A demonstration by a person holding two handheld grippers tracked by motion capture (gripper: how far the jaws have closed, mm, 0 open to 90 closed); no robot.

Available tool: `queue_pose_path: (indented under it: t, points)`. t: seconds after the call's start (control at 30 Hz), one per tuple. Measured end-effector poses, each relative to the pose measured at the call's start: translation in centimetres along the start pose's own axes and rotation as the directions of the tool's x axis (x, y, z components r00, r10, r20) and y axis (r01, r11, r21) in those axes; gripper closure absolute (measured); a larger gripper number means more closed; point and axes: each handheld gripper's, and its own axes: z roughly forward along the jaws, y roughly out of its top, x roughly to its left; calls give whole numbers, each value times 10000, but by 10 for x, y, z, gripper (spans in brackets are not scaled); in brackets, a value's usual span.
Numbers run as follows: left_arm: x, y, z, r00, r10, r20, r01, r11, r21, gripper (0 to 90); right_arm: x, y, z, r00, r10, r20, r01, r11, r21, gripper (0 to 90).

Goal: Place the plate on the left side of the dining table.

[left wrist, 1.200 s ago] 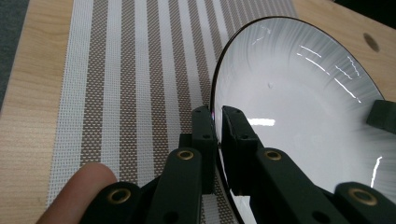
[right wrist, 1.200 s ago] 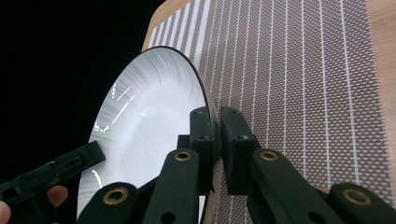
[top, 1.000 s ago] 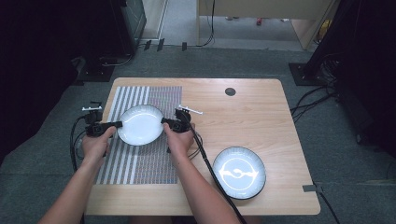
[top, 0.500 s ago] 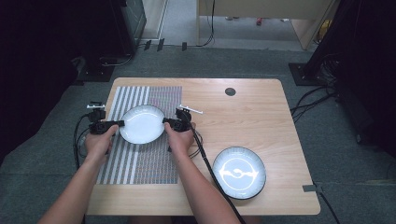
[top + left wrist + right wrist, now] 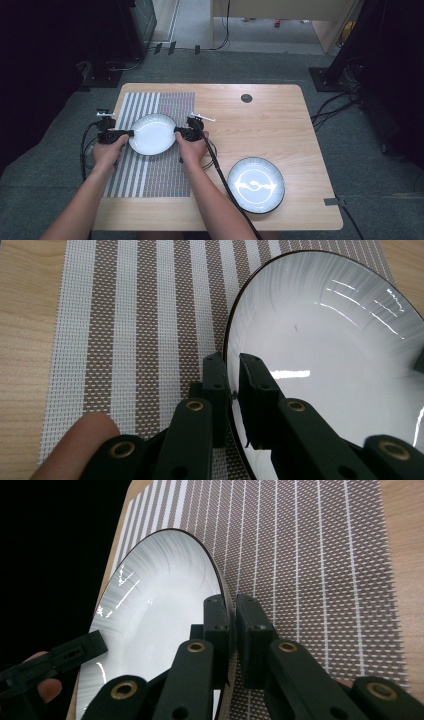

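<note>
Both grippers pinch opposite edges of the white plate (image 5: 152, 133) over the striped placemat (image 5: 150, 170): the left gripper (image 5: 231, 377) and the right gripper (image 5: 232, 615) each have their jaws nearly closed on the thin rim, probably so the plate stays level when carried.

plate (image 5: 152, 133) on placemat (image 5: 165, 170), table's (image 5: 280, 115) left | second plate (image 5: 256, 184) front right, well apart
</note>
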Motion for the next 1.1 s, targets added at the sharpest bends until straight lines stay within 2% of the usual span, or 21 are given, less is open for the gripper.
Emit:
queue_pose_path:
  t: [0.1, 0.2, 0.27, 0.4, 0.47, 0.57, 0.63, 0.67, 0.7, 0.8, 0.97, 1.1]
  points:
    - [-2, 0, 0, 10000, 18, 42, -18, 10000, -26, 793, 0, -1, 2, 9999, -109, 123, 110, 9999, -85, 847]
    - [-3, 0, 0, 9996, -45, 288, 46, 10000, -35, 699, 0, -2, 2, 9999, -71, 120, 73, 9999, -118, 838]
    - [-3, -1, -1, 9994, -45, 358, 46, 10000, -29, 666, 0, -1, 1, 9999, -103, 27, 104, 9999, -104, 795]
    - [-5, -1, -6, 9991, -65, 420, 73, 9998, -194, 603, 5, -2, -2, 9967, -814, 42, 815, 9960, -357, 670]
    - [-8, -2, -11, 9992, 188, 366, -177, 9994, -284, 578, 8, -3, -5, 9914, -1282, 260, 1293, 9906, -449, 634]
    - [-14, -3, -19, 9985, 447, 325, -432, 9980, -464, 483, 11, -4, -13, 9725, -2224, 698, 2266, 9721, -601, 617]
    - [-21, -3, -25, 9974, 725, 51, -720, 9957, -588, 372, 14, -4, -18, 9661, -2521, 553, 2555, 9645, -671, 587]
    - [-24, -4, -28, 9968, 797, 78, -790, 9947, -655, 336, 17, -5, -22, 9624, -2668, 511, 2701, 9599, -749, 560]
    - [-26, -4, -30, 9964, 847, 100, -838, 9942, -675, 301, 19, -5, -26, 9552, -2908, 546, 2945, 9521, -820, 531]
    - [-34, -6, -39, 9929, 1170, 234, -1146, 9895, -883, 250, 26, -5, -37, 9391, -3401, 502, 3435, 9344, -946, 476]
    - [-46, -12, -56, 9837, 1766, 338, -1709, 9766, -1303, 183, 32, 0, -63, 9313, -3620, 391, 3640, 9288, -695, 357]
    - [-53, -17, -67, 9790, 1968, 529, -1860, 9691, -1622, 148, 33, 3, -83, 9298, -3678, 161, 3678, 9262, -826, 312]
